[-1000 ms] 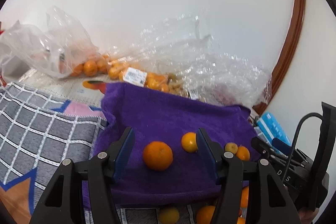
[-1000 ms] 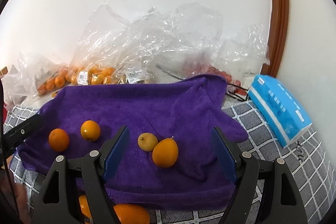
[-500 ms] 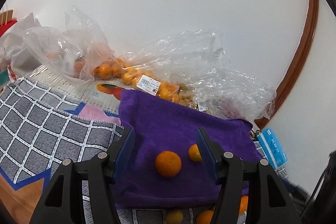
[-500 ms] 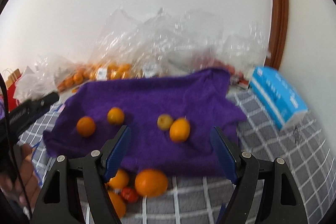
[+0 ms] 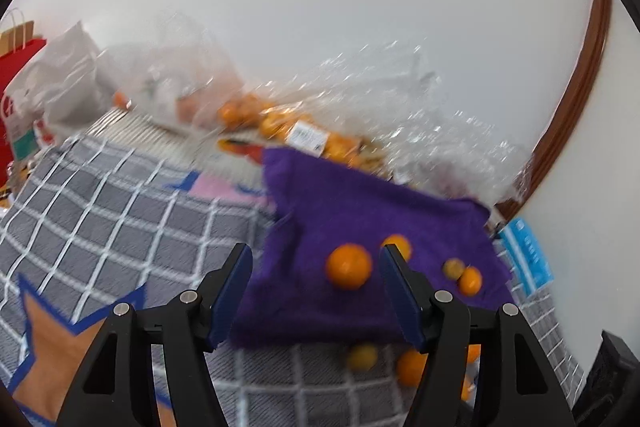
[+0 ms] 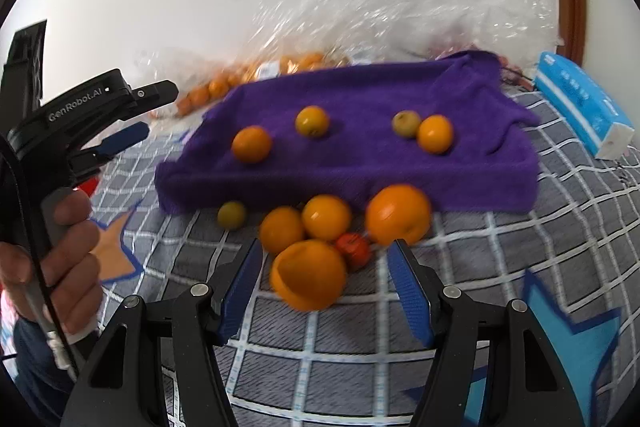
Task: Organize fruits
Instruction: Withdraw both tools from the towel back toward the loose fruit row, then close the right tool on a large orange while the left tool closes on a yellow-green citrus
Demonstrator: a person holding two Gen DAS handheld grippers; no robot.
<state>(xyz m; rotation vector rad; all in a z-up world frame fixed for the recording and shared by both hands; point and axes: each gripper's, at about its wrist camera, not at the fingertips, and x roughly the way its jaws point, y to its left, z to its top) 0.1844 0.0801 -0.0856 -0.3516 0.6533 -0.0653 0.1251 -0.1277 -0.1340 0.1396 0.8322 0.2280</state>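
Right wrist view shows the right gripper [image 6: 326, 283] closing, its fingers either side of the nearest big orange [image 6: 308, 274] but not pressing it, likely the next pick. Four fruits already sit spaced on the purple towel [image 6: 360, 163]; the heap waits on the checked cloth. The left gripper [image 5: 316, 291] is opening, holding nothing.

Four fruits [image 6: 251, 143] on towel [image 6: 360, 167]; fruit cluster [image 6: 326, 217] before towel.
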